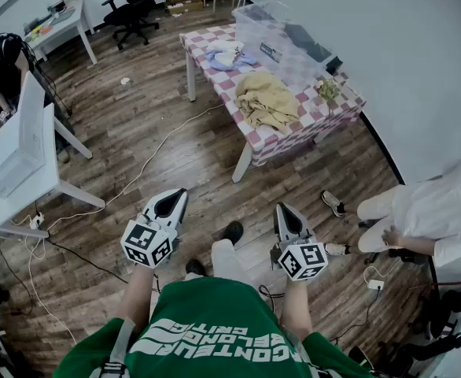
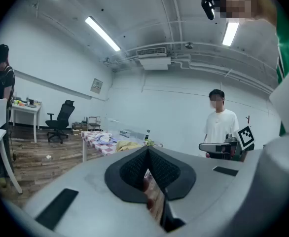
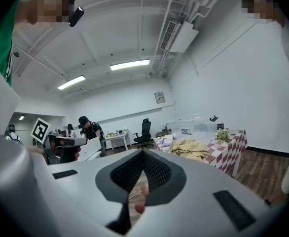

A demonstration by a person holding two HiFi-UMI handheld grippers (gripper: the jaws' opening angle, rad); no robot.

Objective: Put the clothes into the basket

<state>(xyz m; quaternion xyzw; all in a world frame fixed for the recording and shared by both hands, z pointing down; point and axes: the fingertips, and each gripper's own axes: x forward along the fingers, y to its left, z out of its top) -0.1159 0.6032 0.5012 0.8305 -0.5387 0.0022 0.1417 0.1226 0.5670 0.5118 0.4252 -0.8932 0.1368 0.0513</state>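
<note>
Jaws on both grippers are clenched together with nothing between them. From the head view, you hold the left gripper (image 1: 173, 199) and the right gripper (image 1: 285, 211) side by side above the wooden floor (image 1: 136, 124), both aimed toward the checked surface (image 1: 325, 115) and well apart from it. A crumpled yellow garment (image 1: 266, 101) lies on that surface near its closer end. Pale blue and white clothes (image 1: 226, 56) are heaped further along. The basket (image 1: 282, 42), a clear plastic bin, stands on the same surface beside both heaps.

In the left gripper view, your left gripper (image 2: 147, 154) shows its two dark ribbed pads pressed against each other, holding nothing. Beyond them the surface (image 2: 91, 138) sits far off with the yellow garment (image 2: 128, 145) on it, and your right gripper (image 2: 223, 147) shows to the right.

In the right gripper view, your right gripper (image 3: 143, 154) likewise has its pads closed tight on empty air. The yellow garment (image 3: 190, 148) lies on the surface (image 3: 227, 154) ahead and to the right, with the basket (image 3: 196, 127) behind it.
</note>
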